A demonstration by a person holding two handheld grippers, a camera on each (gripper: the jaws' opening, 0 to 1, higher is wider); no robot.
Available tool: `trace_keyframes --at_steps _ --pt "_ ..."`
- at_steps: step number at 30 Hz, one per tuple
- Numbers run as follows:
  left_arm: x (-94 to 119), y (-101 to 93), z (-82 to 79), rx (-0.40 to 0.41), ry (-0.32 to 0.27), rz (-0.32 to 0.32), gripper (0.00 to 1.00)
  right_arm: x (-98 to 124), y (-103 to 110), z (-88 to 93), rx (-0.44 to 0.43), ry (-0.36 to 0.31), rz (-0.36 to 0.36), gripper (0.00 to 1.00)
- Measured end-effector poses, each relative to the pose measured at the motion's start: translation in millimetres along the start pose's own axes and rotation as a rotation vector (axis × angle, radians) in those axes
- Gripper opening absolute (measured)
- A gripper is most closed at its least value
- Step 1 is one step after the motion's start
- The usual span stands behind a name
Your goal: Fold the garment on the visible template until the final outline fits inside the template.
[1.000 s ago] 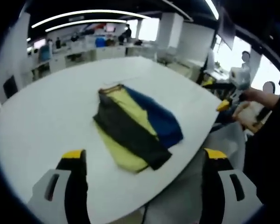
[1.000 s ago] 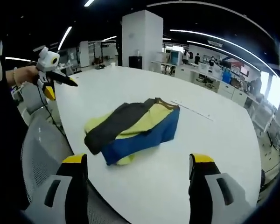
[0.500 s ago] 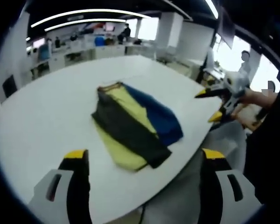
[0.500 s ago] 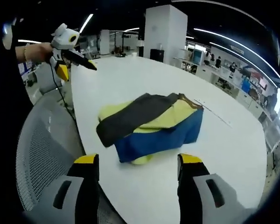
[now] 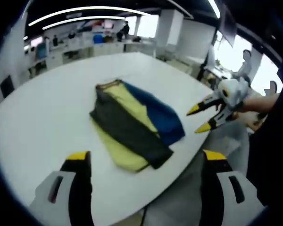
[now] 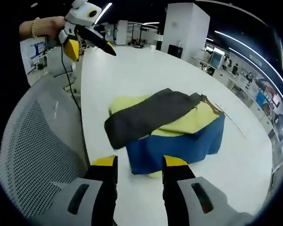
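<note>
Folded yellow, blue and charcoal fabric garment (image 5: 134,123) lies near the edge of the round white table (image 5: 42,108), within reach for further folding. Left gripper (image 5: 144,162): jaws wide apart, empty, held back. Right gripper (image 6: 139,162): jaws narrowly parted, empty, just short of the garment's blue edge, seemingly poised to pinch it.

left gripper (image 5: 144,162) held with jaws spread wide, right gripper (image 6: 139,162) held with jaws drawn near together

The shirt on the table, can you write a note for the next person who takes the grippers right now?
Left gripper: open, holding nothing, raised off the table edge.
Right gripper: jaws close together, holding nothing, just short of the garment.
The garment lies folded in yellow, blue and dark layers on the white table.
I cannot make out a template outline, so check the fit before stopping.
</note>
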State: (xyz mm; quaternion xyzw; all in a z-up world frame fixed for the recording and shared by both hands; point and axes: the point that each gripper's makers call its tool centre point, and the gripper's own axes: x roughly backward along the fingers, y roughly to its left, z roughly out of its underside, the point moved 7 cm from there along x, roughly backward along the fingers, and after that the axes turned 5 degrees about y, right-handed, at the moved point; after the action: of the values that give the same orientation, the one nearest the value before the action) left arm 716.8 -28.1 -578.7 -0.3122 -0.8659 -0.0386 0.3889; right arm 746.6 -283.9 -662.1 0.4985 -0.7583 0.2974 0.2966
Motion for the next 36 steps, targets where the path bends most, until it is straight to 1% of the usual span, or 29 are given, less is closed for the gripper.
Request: trace_keyframes --at_steps 3,5,6,7,8,10,14,18,25,30,36 --pt "-1.3 0.3 4.8 0.012 0.011 0.004 0.91 -13.4 3.4 -0.1 0.02 0.015 -0.032 0.28" --pt "-1.7 1.1 7.0 0.017 0.017 0.005 0.9 -20.4 6.4 -0.8 0.005 0.003 -0.067 0.3" --pt "-1.5 1.6 7.4 0.021 0.017 0.004 0.9 -23.2 6.5 -0.9 0.002 0.002 -0.069 0.32" --pt "-0.9 3.7 8.0 0.027 0.011 0.005 0.9 -27.0 7.3 -0.4 0.013 0.013 -0.077 0.3" --pt "-0.5 5.6 8.6 0.033 0.007 0.005 0.9 -28.9 7.9 0.4 0.02 0.03 -0.085 0.27" --pt "0.0 6.4 8.2 0.049 -0.005 0.004 0.89 -32.8 8.2 -0.5 0.026 0.033 -0.094 0.21" --pt "0.8 7.8 12.0 0.06 0.001 -0.003 0.89 -41.9 6.7 -2.8 0.051 0.048 -0.109 0.2" --pt "1.3 8.7 16.4 0.074 0.009 -0.004 0.88 -52.0 7.2 -3.3 0.089 0.072 -0.125 0.15" --pt "4.3 14.0 19.4 0.088 0.012 -0.014 0.88 -65.0 10.8 -4.4 0.131 0.098 -0.152 0.15" --pt "7.2 18.2 22.6 0.099 0.016 -0.025 0.87 -71.9 10.2 -2.6 0.162 0.124 -0.154 0.15" --pt "7.1 22.4 27.4 0.112 0.028 -0.029 0.87 -77.1 9.5 -6.1 0.188 0.124 -0.152 0.14"
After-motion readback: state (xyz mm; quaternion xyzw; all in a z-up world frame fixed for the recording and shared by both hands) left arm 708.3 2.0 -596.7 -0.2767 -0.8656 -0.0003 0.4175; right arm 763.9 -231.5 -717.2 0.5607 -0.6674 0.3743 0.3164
